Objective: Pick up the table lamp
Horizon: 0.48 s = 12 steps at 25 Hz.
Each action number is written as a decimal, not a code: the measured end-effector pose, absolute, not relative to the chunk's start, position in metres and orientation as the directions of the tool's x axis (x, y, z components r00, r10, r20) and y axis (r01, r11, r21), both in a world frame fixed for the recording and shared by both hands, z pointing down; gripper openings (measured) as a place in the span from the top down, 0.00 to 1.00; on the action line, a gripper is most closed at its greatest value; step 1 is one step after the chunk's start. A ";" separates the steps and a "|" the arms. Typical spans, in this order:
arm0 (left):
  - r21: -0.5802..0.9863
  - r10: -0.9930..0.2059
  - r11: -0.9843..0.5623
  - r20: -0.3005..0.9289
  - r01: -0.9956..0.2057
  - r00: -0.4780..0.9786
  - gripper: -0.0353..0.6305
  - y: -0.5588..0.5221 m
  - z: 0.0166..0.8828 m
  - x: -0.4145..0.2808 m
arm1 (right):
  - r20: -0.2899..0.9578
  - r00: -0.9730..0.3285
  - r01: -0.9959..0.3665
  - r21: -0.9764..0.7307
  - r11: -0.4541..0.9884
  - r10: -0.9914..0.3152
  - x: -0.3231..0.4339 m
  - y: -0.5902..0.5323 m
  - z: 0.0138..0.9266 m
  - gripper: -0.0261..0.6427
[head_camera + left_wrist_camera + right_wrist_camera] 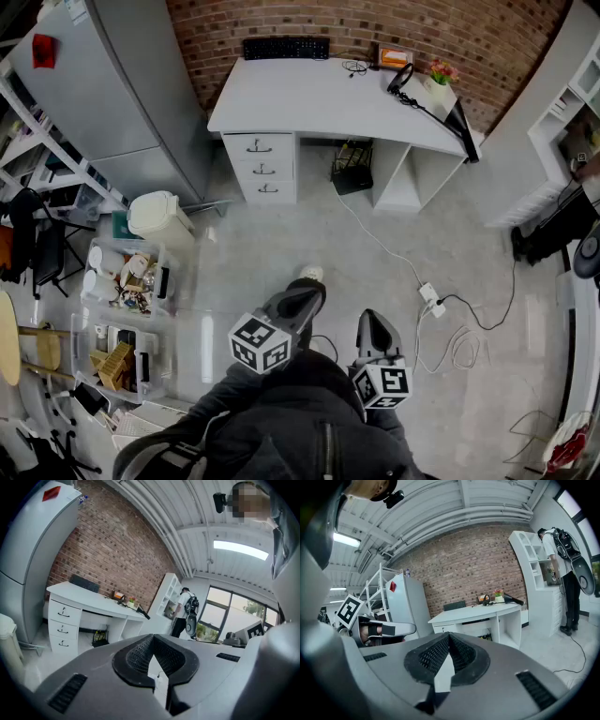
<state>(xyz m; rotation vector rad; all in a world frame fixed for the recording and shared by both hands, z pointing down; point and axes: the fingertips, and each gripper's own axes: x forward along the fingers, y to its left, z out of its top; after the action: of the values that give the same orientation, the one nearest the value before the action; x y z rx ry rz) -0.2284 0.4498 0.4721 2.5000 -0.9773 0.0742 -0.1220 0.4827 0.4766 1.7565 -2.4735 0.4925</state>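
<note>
One white desk (319,98) stands at twelve o'clock, the black table lamp (461,127) on its one o'clock end. At six o'clock the left gripper (302,298) and right gripper (374,328) hang well apart from it, jaws pressed together on nothing.

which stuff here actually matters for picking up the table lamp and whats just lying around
For the job:
- black table lamp, at the right end of the white desk
- left gripper and right gripper, both shut and empty

Just lying about:
- black keyboard
- orange box
- pink potted flowers
- white lidded bin
- white power strip on the floor
</note>
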 end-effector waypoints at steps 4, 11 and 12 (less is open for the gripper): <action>0.390 -0.632 -0.648 0.203 -0.654 0.748 0.94 0.438 0.472 -0.214 | 0.241 -0.329 -0.937 -0.205 0.284 -0.913 -0.103 0.471 0.474 0.94; 0.376 -0.596 -0.686 0.200 -0.623 0.778 0.94 0.403 0.470 -0.191 | 0.217 -0.286 -0.947 -0.210 0.241 -0.933 -0.079 0.447 0.471 0.94; 0.378 -0.590 -0.691 0.197 -0.616 0.783 0.94 0.397 0.469 -0.186 | 0.213 -0.290 -0.945 -0.217 0.245 -0.933 -0.076 0.443 0.471 0.94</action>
<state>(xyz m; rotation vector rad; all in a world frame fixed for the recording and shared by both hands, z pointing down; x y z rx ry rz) -0.1855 0.3970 0.4689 2.5471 -0.9085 0.0830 -0.0762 0.4432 0.4707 1.8472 -2.4469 0.4734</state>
